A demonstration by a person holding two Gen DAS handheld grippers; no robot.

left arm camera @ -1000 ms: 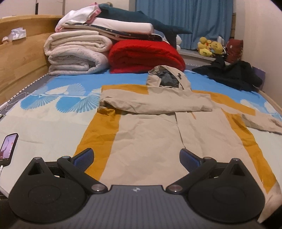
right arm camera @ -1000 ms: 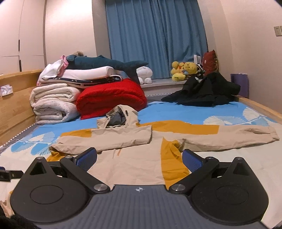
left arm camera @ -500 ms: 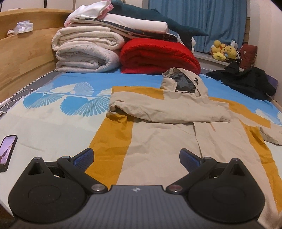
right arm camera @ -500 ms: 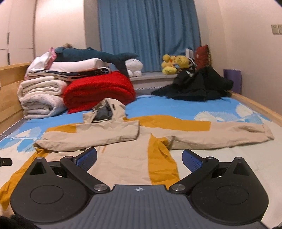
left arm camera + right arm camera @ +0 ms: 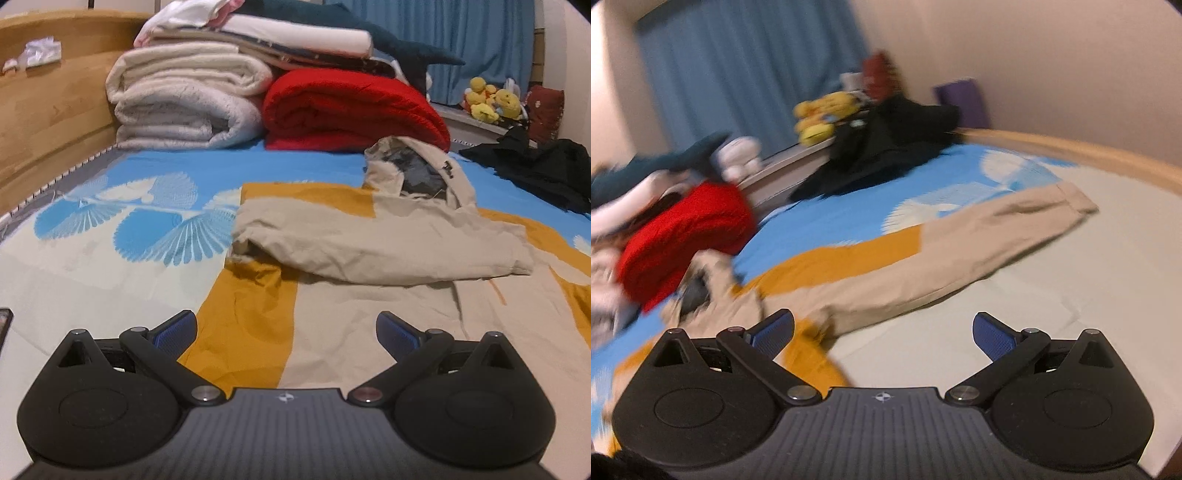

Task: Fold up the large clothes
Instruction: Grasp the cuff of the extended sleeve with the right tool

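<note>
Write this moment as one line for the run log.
left gripper: open, over jacket | right gripper: open, near outstretched sleeve | one sleeve folded | view blurred

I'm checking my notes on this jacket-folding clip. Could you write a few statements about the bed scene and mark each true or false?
1. Both grippers, left gripper and right gripper, are open and hold nothing. True.
2. One sleeve of the jacket is folded across its chest. True.
3. The other sleeve is folded in too. False: it lies stretched out on the bed.
4. The red blanket lies on the jacket. False: it sits beyond the hood.
5. The black clothes are folded neatly. False: they lie in a heap.
</note>
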